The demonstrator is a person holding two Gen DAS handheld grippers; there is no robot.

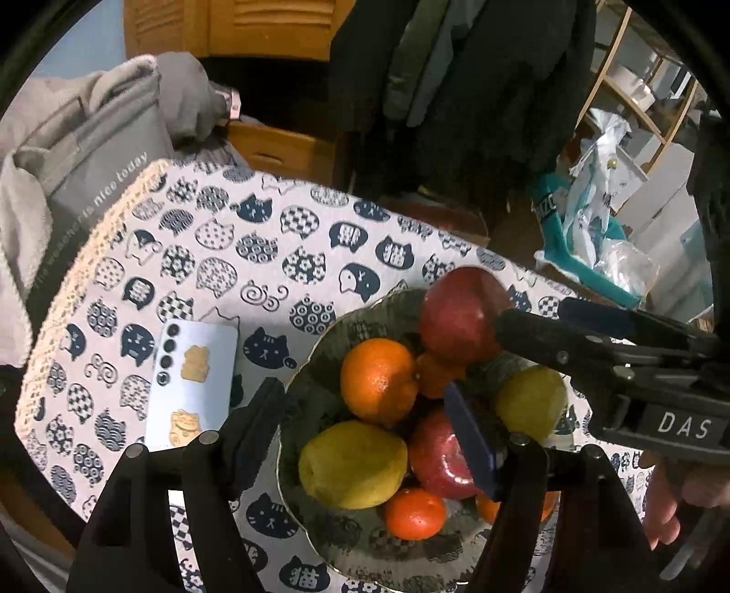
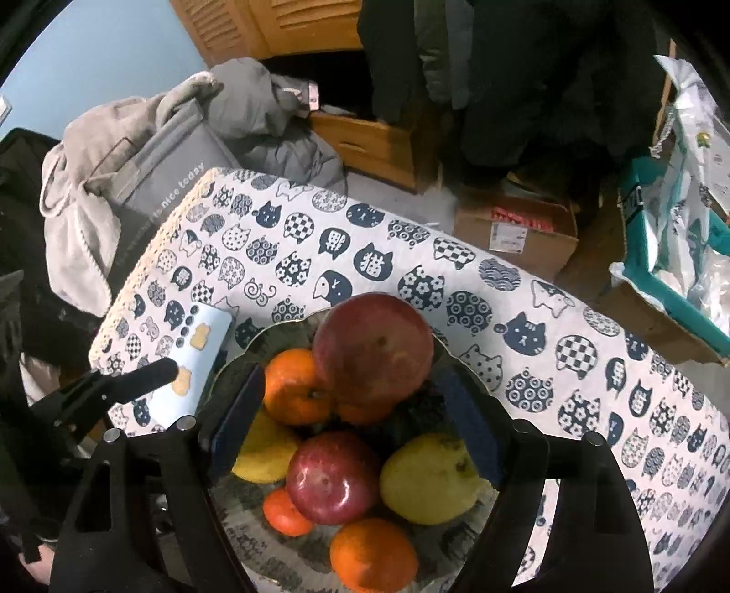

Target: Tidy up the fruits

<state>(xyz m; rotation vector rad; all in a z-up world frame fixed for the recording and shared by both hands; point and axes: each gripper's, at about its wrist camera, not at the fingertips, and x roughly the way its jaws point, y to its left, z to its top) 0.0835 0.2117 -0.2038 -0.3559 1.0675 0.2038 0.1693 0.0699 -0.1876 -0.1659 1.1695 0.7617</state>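
A table draped in a white cloth printed with navy cat heads fills most of both views; beyond its far edge stand an orange wooden cabinet, dark hanging coats, a heap of grey and cream clothing at the far left, a cardboard box on the floor and a teal crate stuffed with plastic bags at the far right. On the cloth sits a wide, shallow glass bowl with a scalloped rim, and just left of it lies a pale blue phone face down, with gold cat stickers on its back. The bowl holds the fruit: a large matte red apple at the far side resting on top of the pile, a glossy smaller red apple in the middle, two bumpy yellow-green pears, and several dimpled oranges among them. The left gripper has its jaws spread, one blue pad outside the bowl's left rim and the other over the middle apple, gripping nothing. The right gripper is likewise spread, its pads flanking the pile above the oranges and the large apple, apart from the fruit. In the left wrist view the right gripper's black fingers reach in from the right, next to the large apple.
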